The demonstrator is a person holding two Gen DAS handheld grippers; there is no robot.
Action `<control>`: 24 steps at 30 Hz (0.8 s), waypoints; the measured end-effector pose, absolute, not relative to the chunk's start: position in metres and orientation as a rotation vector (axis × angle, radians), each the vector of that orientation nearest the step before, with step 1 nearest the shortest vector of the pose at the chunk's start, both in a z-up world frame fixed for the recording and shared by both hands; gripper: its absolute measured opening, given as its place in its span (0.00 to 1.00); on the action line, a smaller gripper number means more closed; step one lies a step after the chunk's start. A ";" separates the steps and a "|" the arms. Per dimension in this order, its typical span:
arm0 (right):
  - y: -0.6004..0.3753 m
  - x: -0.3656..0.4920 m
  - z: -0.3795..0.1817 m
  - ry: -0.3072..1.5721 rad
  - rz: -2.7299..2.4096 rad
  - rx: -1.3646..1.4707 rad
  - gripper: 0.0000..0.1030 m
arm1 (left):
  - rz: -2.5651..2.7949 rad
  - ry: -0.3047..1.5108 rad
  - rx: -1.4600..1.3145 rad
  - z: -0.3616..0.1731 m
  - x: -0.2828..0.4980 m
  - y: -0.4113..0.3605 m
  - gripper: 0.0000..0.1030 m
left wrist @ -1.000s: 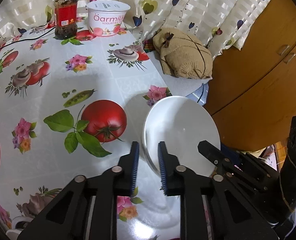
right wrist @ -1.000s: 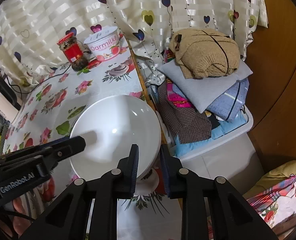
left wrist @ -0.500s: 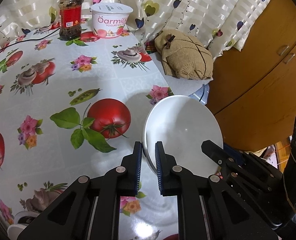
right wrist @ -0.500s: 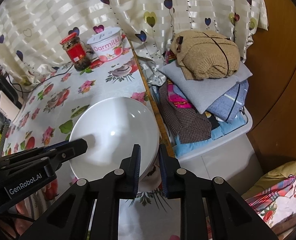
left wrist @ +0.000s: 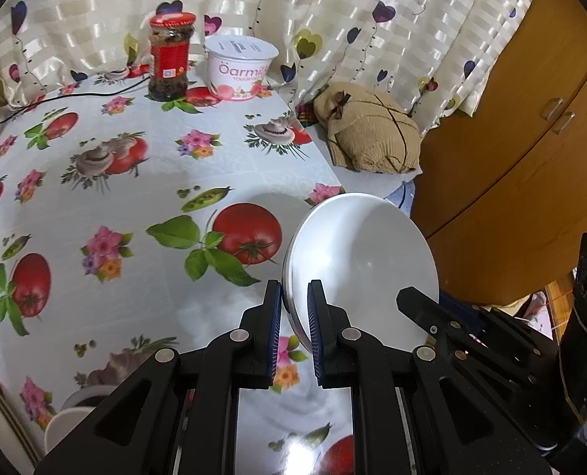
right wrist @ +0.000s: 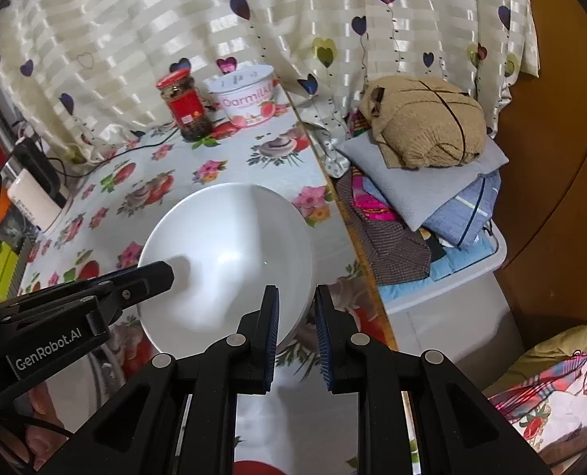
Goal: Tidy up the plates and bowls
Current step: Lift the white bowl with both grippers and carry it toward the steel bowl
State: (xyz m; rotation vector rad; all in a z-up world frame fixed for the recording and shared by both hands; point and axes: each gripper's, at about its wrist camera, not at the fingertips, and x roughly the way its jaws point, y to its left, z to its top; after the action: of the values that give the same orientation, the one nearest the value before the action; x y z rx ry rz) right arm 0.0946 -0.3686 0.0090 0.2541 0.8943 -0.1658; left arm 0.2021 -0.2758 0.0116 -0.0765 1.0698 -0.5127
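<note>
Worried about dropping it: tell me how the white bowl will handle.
The white bowl looks rigid and glazed, so probably slippery and breakable. Both tongs, left and right, pinch only its thin rim, so it may pivot if either loosens.

white bowl (right wrist: 230, 253), tomato-n-flower print tablecloth (left wrist: 135, 198), red-lid jar (left wrist: 170, 59), heart-print striped curtain (right wrist: 135, 39).

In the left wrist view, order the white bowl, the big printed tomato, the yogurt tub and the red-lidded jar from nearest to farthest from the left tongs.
1. White bowl: rim between the left tongs.
2. Printed tomato: just beyond, left of the bowl.
3 and 4. Yogurt tub and jar: side by side at the far edge, too close to call.
</note>
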 end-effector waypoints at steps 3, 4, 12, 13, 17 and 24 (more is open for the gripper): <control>-0.359 0.092 0.014 0.889 -0.155 0.250 0.17 | -0.503 1.059 -0.078 0.018 0.195 -0.267 0.14; -0.357 0.090 0.016 0.887 -0.152 0.247 0.17 | -0.501 1.054 -0.078 0.020 0.193 -0.265 0.14; -0.335 0.079 0.035 0.860 -0.121 0.223 0.17 | -0.482 1.019 -0.089 0.039 0.173 -0.241 0.14; -0.331 0.078 0.037 0.857 -0.116 0.219 0.17 | -0.475 1.014 -0.089 0.041 0.171 -0.238 0.14; -0.316 0.074 0.042 0.850 -0.098 0.198 0.17 | -0.451 0.994 -0.092 0.048 0.164 -0.225 0.14; -0.289 0.070 0.049 0.848 -0.049 0.181 0.17 | -0.419 0.979 -0.123 0.056 0.151 -0.195 0.14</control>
State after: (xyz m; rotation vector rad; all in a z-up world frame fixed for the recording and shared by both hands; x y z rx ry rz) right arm 0.0701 -0.2890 0.0486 0.1809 0.8483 -0.0492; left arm 0.1515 -0.1945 0.0555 -0.1229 0.9786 -0.4190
